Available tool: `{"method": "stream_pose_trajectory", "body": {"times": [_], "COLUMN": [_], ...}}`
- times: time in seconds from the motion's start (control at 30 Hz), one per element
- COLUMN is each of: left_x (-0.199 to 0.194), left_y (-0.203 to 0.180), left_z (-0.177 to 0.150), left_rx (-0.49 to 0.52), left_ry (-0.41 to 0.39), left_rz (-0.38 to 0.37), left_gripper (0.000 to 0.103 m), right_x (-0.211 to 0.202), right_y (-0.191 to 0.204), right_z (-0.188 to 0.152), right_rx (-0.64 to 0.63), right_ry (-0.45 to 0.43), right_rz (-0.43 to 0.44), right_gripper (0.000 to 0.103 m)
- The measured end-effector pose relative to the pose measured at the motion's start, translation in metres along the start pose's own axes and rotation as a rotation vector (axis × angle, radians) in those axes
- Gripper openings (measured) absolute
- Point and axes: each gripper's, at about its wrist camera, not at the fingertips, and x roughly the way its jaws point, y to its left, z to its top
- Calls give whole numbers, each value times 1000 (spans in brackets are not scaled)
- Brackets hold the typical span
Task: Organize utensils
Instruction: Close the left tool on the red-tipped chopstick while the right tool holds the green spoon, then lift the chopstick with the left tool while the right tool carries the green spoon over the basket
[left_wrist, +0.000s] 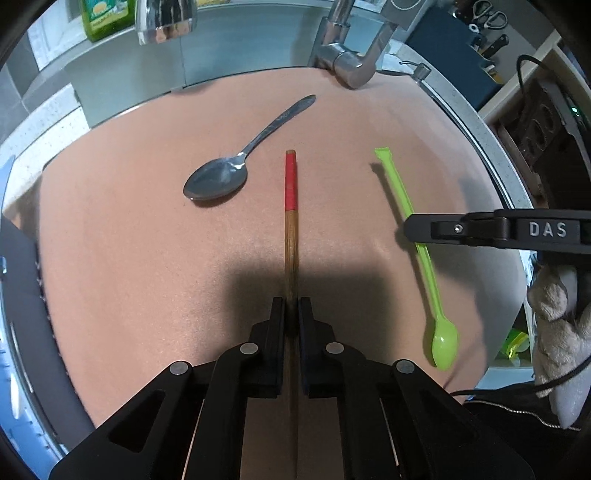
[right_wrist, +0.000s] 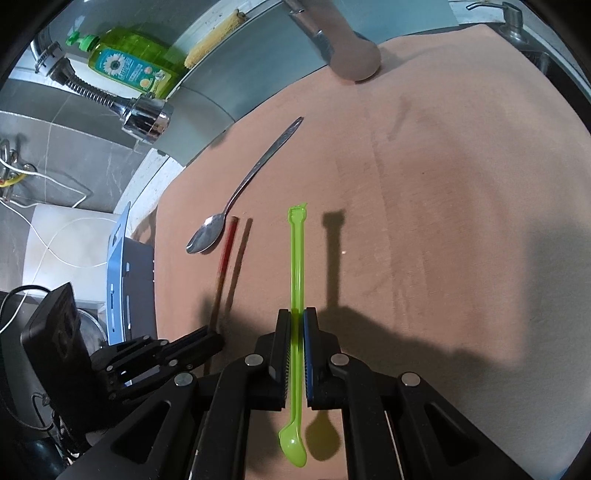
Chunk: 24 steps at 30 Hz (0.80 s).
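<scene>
We have both utensils clamped. Our left gripper (left_wrist: 291, 314) is closed on the red-tipped wooden chopstick (left_wrist: 291, 221), and our right gripper (right_wrist: 295, 325) is closed on the green plastic spoon (right_wrist: 296, 280). Both run lengthwise away from us over the brown mat (left_wrist: 129, 240), the spoon's bowl nearest us. The metal spoon (left_wrist: 236, 166) lies untouched, slanting toward the faucet (left_wrist: 343, 59). Next, we judge, calls for carrying both to their places.
</scene>
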Motion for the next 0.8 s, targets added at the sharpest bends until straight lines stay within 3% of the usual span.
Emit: {"method": "stream_pose_trajectory", "body": {"times": [0.3, 0.6, 0.8], "left_x": [-35, -93, -122], "left_y": [12, 81, 139], "left_z": [-1, -29, -50], "left_rx": [-38, -143, -238], "left_ry": [-77, -177, -202], "left_rz": [-24, 46, 119], "left_gripper": [5, 5, 5], "right_x": [-5, 9, 33], "right_y": [29, 118, 189], "right_z": [-1, -3, -3], "right_rx": [-34, -162, -245], "right_ry": [-3, 16, 40], "right_rz": [38, 120, 179], "right_gripper": [6, 6, 6]}}
